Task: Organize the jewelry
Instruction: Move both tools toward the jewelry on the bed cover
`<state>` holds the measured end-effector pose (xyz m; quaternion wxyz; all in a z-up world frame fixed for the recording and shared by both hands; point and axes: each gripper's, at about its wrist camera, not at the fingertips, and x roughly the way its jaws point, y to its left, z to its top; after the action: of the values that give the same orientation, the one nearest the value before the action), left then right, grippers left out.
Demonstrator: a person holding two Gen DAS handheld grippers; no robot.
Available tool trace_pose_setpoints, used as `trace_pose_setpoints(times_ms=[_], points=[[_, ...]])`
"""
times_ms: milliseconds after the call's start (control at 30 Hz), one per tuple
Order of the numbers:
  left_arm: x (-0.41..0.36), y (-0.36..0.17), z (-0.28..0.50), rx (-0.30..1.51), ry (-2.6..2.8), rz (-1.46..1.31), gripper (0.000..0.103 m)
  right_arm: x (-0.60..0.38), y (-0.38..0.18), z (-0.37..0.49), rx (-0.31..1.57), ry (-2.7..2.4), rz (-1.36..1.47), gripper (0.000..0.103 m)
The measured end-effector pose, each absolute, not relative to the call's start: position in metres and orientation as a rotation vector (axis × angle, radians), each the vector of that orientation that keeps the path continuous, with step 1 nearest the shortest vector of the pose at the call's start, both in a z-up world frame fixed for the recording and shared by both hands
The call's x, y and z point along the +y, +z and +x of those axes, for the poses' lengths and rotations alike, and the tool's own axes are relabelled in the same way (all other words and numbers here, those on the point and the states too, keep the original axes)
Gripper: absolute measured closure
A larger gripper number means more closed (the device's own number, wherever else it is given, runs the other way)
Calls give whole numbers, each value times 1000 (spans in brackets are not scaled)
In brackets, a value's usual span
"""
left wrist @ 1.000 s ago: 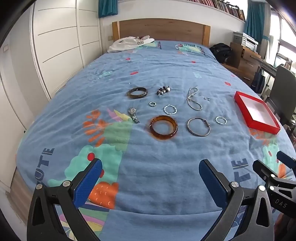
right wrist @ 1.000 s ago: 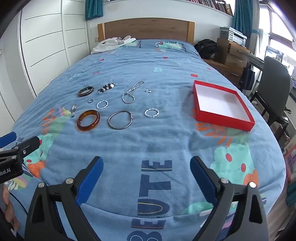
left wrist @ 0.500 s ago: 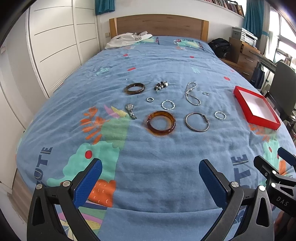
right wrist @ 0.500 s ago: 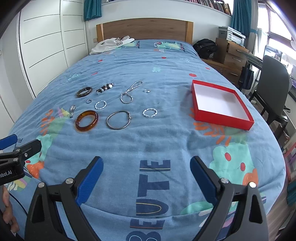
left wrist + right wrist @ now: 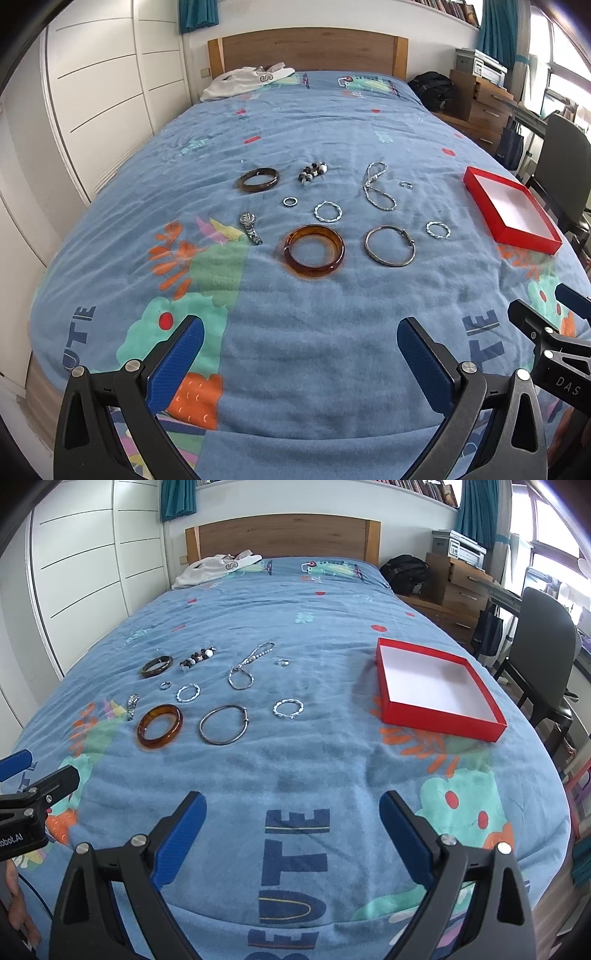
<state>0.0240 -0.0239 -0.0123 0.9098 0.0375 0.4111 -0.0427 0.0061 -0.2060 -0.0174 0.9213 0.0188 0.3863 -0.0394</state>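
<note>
Both grippers, left (image 5: 300,354) and right (image 5: 291,829), have edged nearer the amber bangle (image 5: 314,249) beside the empty red box (image 5: 437,688), jaws spread and empty, so sorting hasn't started.

Both wrist cams sit at the bed's foot, high, facing the headboard (image 5: 308,50). Left cam is left of right cam; both share the amber bangle (image 5: 314,249) cluster & red box (image 5: 436,688), none close.

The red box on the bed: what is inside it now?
The shallow red cardboard box shows only its bare white floor; no jewelry lies inside. Its near wall hides a thin strip of that floor.
</note>
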Motion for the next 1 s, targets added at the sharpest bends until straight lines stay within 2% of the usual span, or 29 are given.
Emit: trace_pose_setpoints(times_ms=[1000], points=[[-38, -55, 95, 897, -77, 87, 1, -220, -61, 76, 841, -48, 20, 7]])
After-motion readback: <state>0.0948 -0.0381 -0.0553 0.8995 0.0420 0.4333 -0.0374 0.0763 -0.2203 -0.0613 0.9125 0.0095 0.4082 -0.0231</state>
